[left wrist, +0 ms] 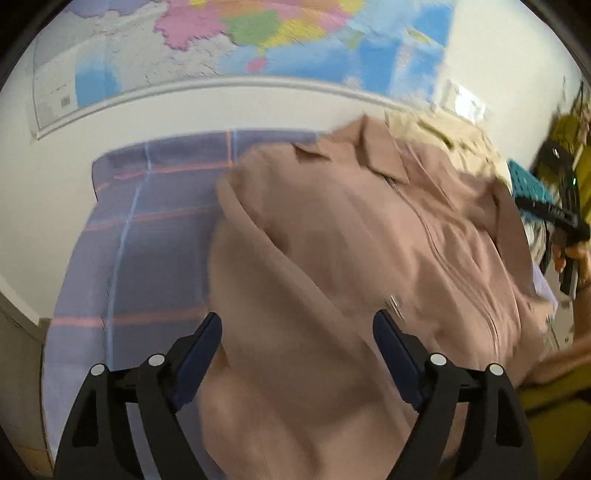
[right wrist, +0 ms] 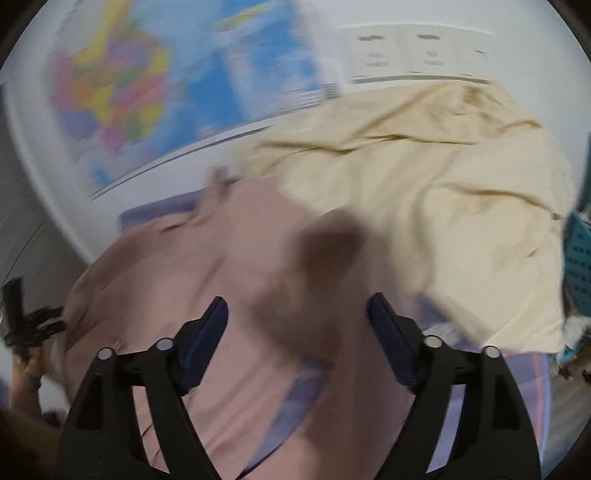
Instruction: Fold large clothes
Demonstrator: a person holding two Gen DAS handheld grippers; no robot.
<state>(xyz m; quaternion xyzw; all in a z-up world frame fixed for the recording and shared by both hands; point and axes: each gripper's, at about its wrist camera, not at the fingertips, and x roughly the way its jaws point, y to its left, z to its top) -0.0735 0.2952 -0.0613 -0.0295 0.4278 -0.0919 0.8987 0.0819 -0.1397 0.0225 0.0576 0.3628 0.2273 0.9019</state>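
Observation:
A dusty-pink jacket (left wrist: pixel 351 229) with a collar and a zip lies spread on a purple plaid sheet (left wrist: pixel 155 236). My left gripper (left wrist: pixel 297 328) hangs over the jacket's lower part, jaws wide apart, neither pad pressing on cloth. In the right wrist view the same pink jacket (right wrist: pixel 166 280) fills the lower left. My right gripper (right wrist: pixel 297 314) stands open above it. A blurred fold of pink cloth sits between its fingers, clear of both pads. The right gripper (left wrist: pixel 554 214) also shows at the far right of the left wrist view, in a person's hand.
A cream cloth (right wrist: pixel 424 192) lies crumpled beyond the jacket at the right. A teal perforated basket (right wrist: pixel 580 258) stands at the right edge. A coloured map (left wrist: pixel 258 33) hangs on the white wall behind the bed, with wall sockets (right wrist: pixel 402 51) beside it.

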